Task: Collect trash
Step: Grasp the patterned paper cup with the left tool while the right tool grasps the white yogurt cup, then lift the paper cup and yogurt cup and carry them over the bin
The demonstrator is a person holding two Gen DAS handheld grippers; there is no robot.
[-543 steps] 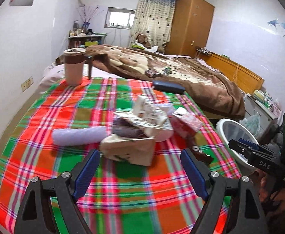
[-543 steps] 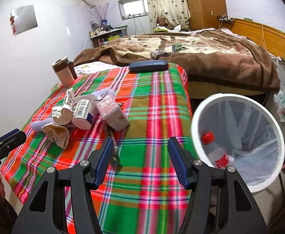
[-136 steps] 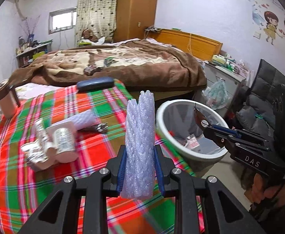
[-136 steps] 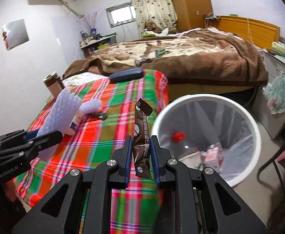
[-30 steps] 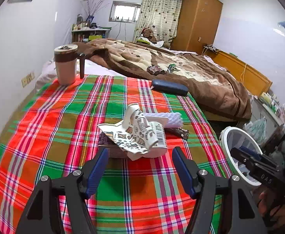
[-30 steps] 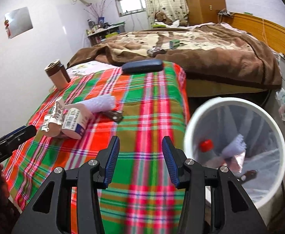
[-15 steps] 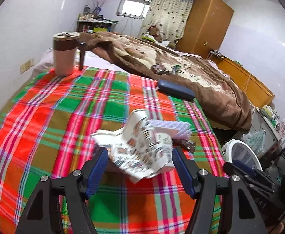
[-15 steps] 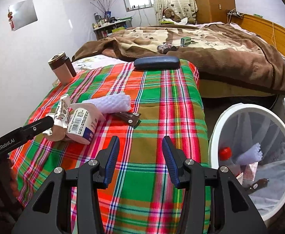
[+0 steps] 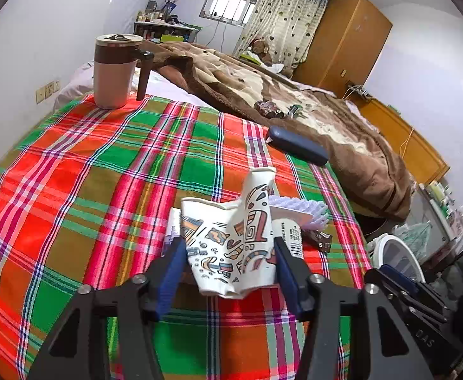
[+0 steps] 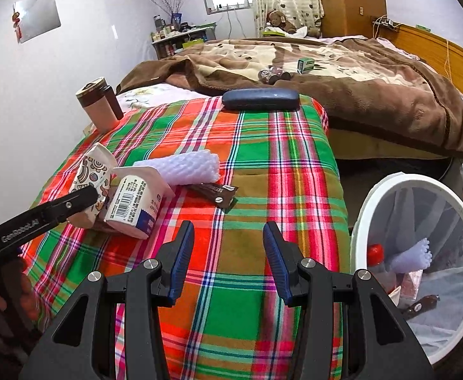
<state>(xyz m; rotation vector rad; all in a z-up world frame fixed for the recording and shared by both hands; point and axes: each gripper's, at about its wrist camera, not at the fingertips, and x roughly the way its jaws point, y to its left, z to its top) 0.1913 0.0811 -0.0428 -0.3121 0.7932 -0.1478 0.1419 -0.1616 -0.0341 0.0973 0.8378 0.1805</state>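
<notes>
Spread over the table: a red, green and orange plaid cloth (image 10: 263,164), reaching to a bed under a rumpled brown blanket (image 10: 342,72). Off the table's right edge, on the floor: a round white trash bin (image 10: 361,231), already holding a red-capped bottle and some wrappers. At the far left corner: an upright beige and brown lidded mug (image 9: 114,69). At the far edge, lying crosswise: a dark blue oblong case (image 10: 260,98). Near the left gripper (image 9: 228,264), jaws just closing, blue pads pressed against a crumpled printed paper cup (image 9: 231,247), long axis pointing away and slightly up. Just beside it: a white barcoded carton (image 10: 134,205) on its side, a white foam sleeve (image 10: 183,167) lying crosswise, a brown wrapper (image 10: 215,191). Right gripper (image 10: 228,261) partly open, holding nothing, above bare cloth.
</notes>
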